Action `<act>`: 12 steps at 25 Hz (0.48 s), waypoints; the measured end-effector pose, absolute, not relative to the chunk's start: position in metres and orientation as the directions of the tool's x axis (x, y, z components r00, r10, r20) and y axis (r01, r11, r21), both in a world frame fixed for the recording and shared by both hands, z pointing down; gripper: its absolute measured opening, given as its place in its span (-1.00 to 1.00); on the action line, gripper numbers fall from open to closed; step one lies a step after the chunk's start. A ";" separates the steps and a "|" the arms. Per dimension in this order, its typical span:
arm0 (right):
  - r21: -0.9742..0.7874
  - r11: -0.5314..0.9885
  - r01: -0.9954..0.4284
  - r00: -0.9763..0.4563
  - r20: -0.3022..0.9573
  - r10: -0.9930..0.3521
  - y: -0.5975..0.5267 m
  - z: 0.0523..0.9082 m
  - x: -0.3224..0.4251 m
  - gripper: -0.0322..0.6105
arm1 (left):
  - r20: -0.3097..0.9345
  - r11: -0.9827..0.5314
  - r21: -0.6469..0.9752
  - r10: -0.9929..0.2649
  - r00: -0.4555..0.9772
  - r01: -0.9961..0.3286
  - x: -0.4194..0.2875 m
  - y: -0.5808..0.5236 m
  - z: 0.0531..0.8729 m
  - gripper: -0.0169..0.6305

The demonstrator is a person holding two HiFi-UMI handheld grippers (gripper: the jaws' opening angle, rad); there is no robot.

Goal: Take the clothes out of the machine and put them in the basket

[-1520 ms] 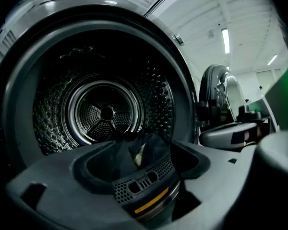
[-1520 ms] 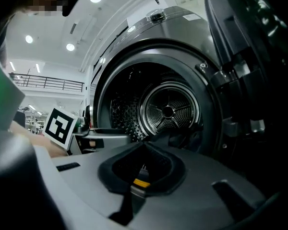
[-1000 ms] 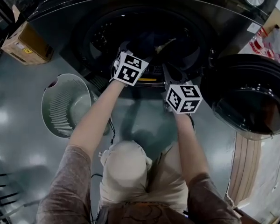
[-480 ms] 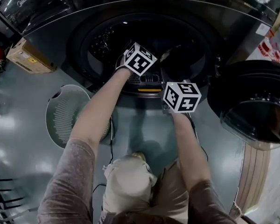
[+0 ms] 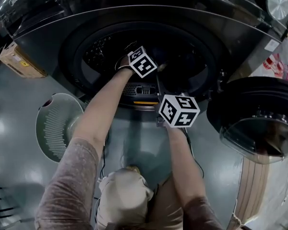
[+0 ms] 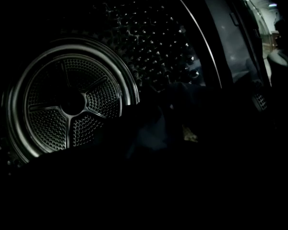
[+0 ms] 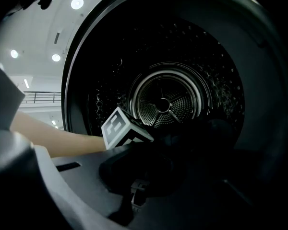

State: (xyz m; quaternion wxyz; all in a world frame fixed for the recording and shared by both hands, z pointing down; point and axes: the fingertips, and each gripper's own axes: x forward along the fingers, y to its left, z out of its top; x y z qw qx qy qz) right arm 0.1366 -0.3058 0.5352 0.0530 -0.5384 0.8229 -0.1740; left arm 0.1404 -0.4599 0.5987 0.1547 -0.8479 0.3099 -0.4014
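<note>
The dark front-loading machine [image 5: 43,40] is seen with its round dark-glass door [image 5: 259,123] swung open to the right. The left gripper [image 5: 142,60] is reached into the perforated metal drum [image 6: 74,104], pointing downward. Its jaws have just been opening and are taken as released, but they are lost in the dark of the left gripper view, so it cannot be told whether anything stands between them. A dark bluish crumpled cloth [image 6: 151,131] is seen lying low in the drum ahead of that gripper, with a small pale scrap beside it.

The right gripper [image 5: 177,111] is held at the lower rim of the drum mouth, outside it, with its jaws clenched together (nothing is seen gripped between them). The pale round slatted plastic basket [image 5: 48,123] is set on the grey floor [image 5: 19,166] to the left, well apart from both grippers. A brown cardboard box [image 5: 17,61] is placed beyond it.
</note>
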 end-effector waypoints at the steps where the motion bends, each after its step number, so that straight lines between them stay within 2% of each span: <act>1: -0.340 0.362 -0.868 -0.417 0.101 -0.903 -0.306 0.536 0.136 -0.91 | 0.585 -0.757 -0.505 -0.653 0.481 -0.413 0.139 -0.464 0.601 0.38; 8: -0.327 0.366 -0.871 -0.415 0.093 -0.905 -0.310 0.535 0.136 -0.91 | 0.582 -0.742 -0.522 -0.671 0.460 -0.421 0.147 -0.484 0.620 0.45; 12: -0.323 0.357 -0.876 -0.404 0.090 -0.910 -0.312 0.535 0.134 -0.91 | 0.602 -0.751 -0.479 -0.658 0.451 -0.455 0.148 -0.496 0.631 0.51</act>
